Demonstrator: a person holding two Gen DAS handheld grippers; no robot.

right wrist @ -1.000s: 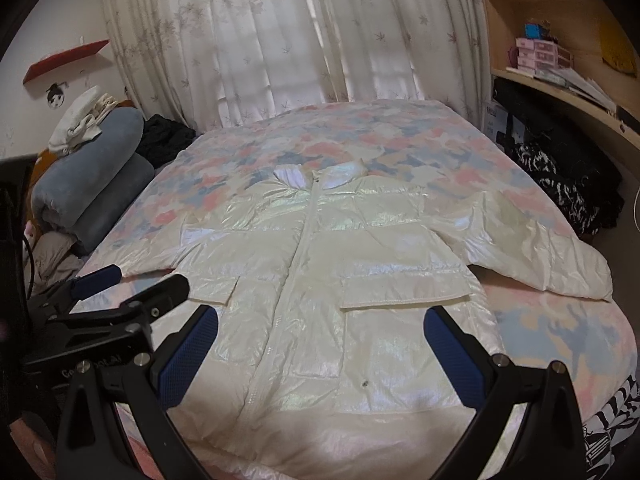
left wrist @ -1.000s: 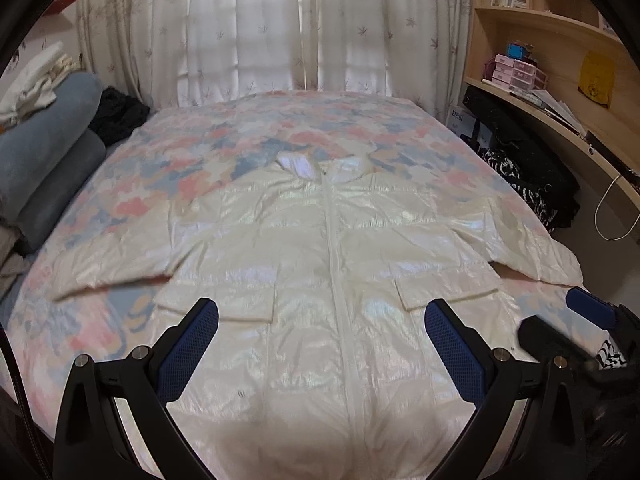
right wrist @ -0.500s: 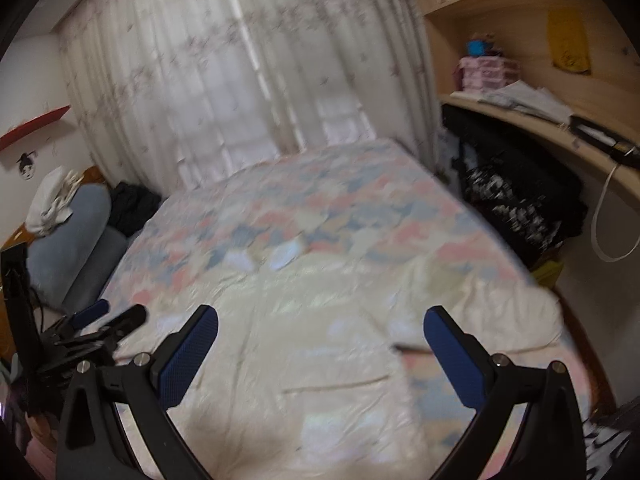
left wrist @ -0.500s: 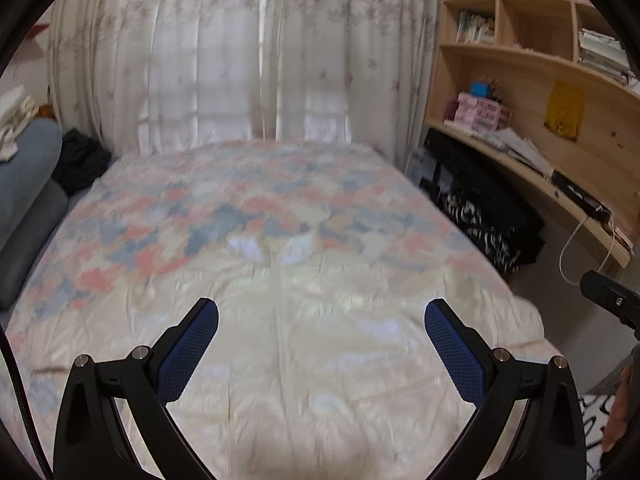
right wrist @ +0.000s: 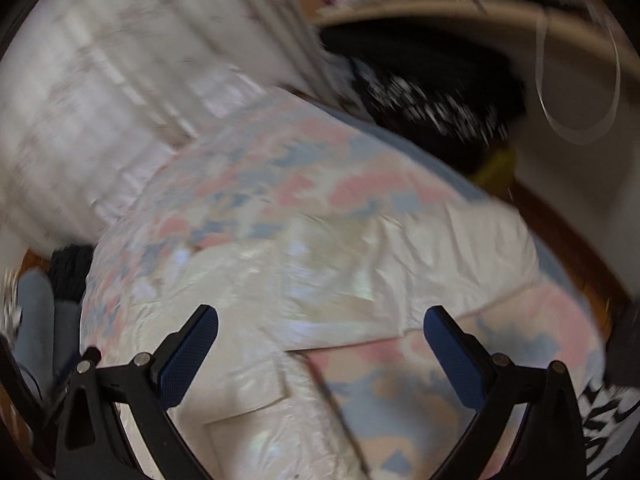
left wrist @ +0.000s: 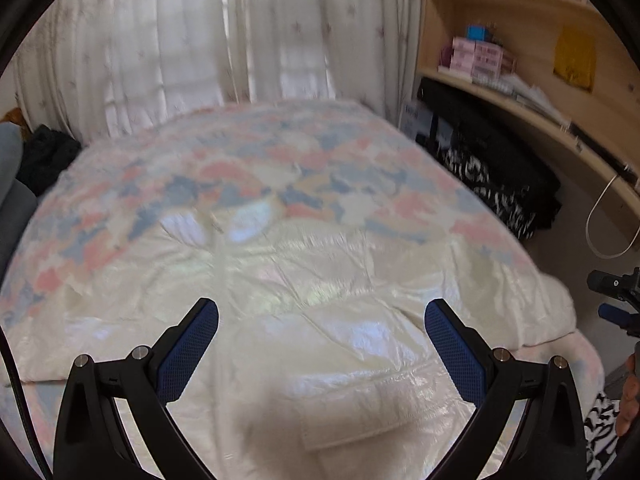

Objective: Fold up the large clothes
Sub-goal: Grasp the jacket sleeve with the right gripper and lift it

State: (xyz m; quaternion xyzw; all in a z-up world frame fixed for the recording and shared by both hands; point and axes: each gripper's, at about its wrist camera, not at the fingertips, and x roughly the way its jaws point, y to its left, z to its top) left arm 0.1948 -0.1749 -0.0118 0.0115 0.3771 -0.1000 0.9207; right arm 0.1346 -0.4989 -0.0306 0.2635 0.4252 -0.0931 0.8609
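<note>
A shiny cream puffer jacket (left wrist: pixel 304 312) lies front up, spread flat on the bed, collar toward the window. My left gripper (left wrist: pixel 321 324) is open and empty, hovering over the jacket's right front near a flap pocket (left wrist: pixel 380 408). My right gripper (right wrist: pixel 320 332) is open and empty, tilted, above the jacket's right sleeve (right wrist: pixel 420 264), which stretches to the bed's right side. The right wrist view is motion-blurred. The right gripper also shows at the right edge of the left wrist view (left wrist: pixel 616 296).
The bed has a pink, blue and cream patterned cover (left wrist: pixel 248 168). Sheer curtains (left wrist: pixel 200 40) hang behind it. Wooden shelves (left wrist: pixel 520 60) and a black and zebra-print pile (left wrist: pixel 492 176) stand along the right. Grey rolled bedding (left wrist: pixel 12 184) lies at the left.
Both grippers have swung to the right, toward the jacket's right sleeve and the shelf side. The right gripper has tilted and moved closer to the sleeve. Both stay open and empty.
</note>
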